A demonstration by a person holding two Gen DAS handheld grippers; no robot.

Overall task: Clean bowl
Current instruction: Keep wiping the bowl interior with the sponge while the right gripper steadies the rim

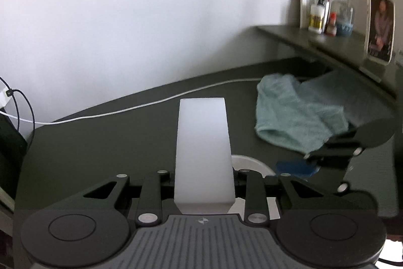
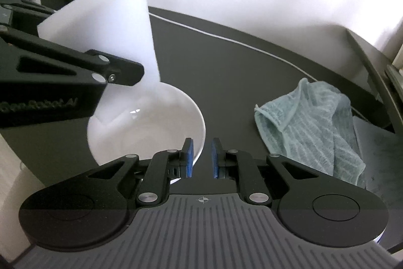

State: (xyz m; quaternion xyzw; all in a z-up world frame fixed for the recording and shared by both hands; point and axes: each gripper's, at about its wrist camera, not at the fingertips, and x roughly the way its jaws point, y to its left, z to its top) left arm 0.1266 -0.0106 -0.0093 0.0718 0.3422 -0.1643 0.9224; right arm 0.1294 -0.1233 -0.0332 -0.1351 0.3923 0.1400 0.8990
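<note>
Beside bowl [image 2: 151, 125] rim, bare desk [image 2: 226, 82].

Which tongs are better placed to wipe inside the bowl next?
Left. The left tongs already grip the white sponge, whose lower corner reaches into the bowl. The right tongs are open and empty at the bowl's rim.

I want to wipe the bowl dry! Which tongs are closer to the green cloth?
Right. The right tongs sit open at the bowl's rim beside the green cloth; the left tongs hold the sponge beyond the bowl.
</note>
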